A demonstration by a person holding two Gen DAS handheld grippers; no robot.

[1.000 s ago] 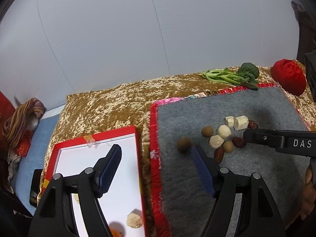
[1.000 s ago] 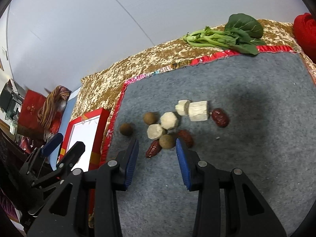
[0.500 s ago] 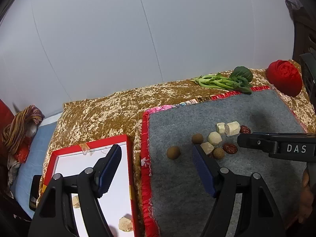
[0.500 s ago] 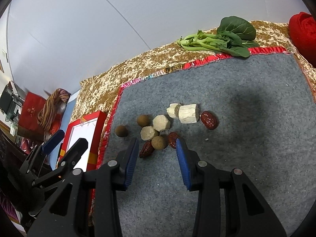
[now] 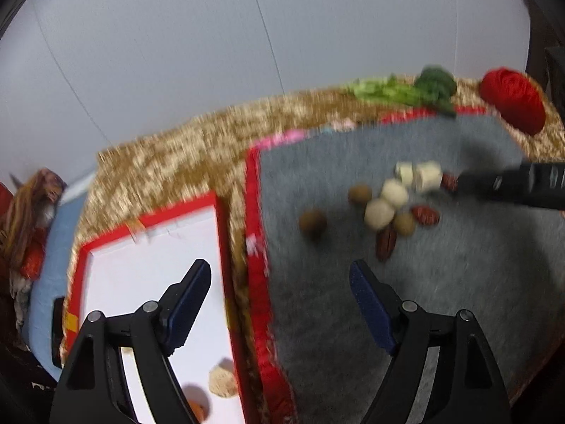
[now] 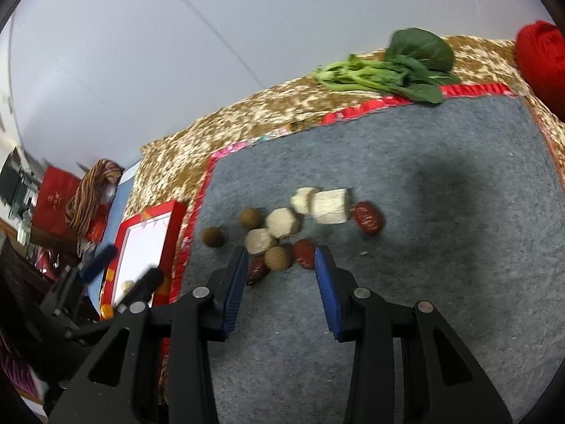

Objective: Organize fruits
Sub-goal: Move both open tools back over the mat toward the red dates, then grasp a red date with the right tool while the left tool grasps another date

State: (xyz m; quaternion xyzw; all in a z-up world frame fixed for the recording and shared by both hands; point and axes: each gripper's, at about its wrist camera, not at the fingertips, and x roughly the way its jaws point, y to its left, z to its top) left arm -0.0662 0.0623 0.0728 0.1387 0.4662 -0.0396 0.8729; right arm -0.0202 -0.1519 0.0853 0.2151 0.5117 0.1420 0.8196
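Hovering low over the grey mat (image 6: 441, 233), the right gripper (image 6: 279, 258) is pointing straight at the near edge of the fruit cluster. Its jaws are standing part open with nothing between them; a brown round fruit (image 6: 278, 258) is lying just beyond the tips, centred in the gap at mid-frame, with a dark red date (image 6: 257, 270) at the left tip and another red date (image 6: 305, 254) at the right tip. The pale cut pieces (image 6: 282, 222) are sitting farther up the frame, behind it. The round fruit has no long axis to align to, but its neighbours are crowding both sides, so a straight descent is likely to catch a date too.

The left gripper (image 5: 279, 272) is straddling the mat's red edge in a blurred frame, its jaws having just been opening wider, empty. The red-rimmed tray (image 5: 219, 233) is lying under its left jaw at lower left, already holding a pale piece (image 5: 222, 381). A lone brown fruit (image 5: 312, 222) is sitting up-frame of the jaws, nearer this gripper than the cluster.
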